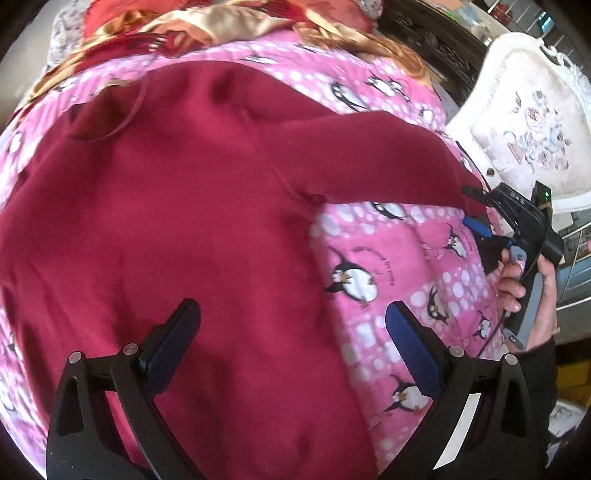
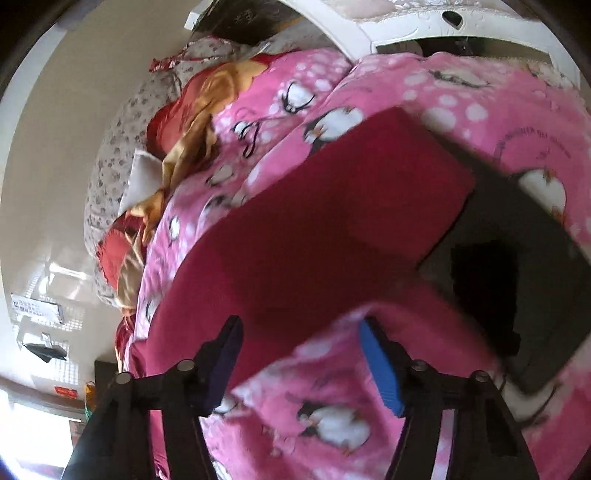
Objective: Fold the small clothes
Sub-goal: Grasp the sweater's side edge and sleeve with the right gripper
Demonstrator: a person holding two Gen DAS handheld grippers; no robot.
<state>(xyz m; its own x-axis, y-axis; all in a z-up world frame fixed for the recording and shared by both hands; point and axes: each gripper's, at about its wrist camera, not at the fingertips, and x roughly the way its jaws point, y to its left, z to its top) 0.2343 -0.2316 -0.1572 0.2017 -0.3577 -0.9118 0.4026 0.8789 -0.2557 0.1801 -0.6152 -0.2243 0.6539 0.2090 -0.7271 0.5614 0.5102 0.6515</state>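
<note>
A dark red long-sleeved top (image 1: 166,206) lies spread on a pink penguin-print blanket (image 1: 399,258). Its sleeve (image 1: 388,162) stretches out to the right. My left gripper (image 1: 291,325) is open and empty, hovering over the top's lower body near its right edge. My right gripper shows in the left wrist view (image 1: 476,210) at the sleeve's cuff end, held in a hand; its jaws stand apart there. In the right wrist view the right gripper (image 2: 301,347) is open just above the red sleeve (image 2: 314,236), with nothing between the fingers.
A red and gold satin quilt (image 1: 184,26) lies bunched at the far end of the bed. A white upholstered chair (image 1: 517,129) stands right of the bed. A dark flat object (image 2: 517,280) lies on the blanket beside the sleeve.
</note>
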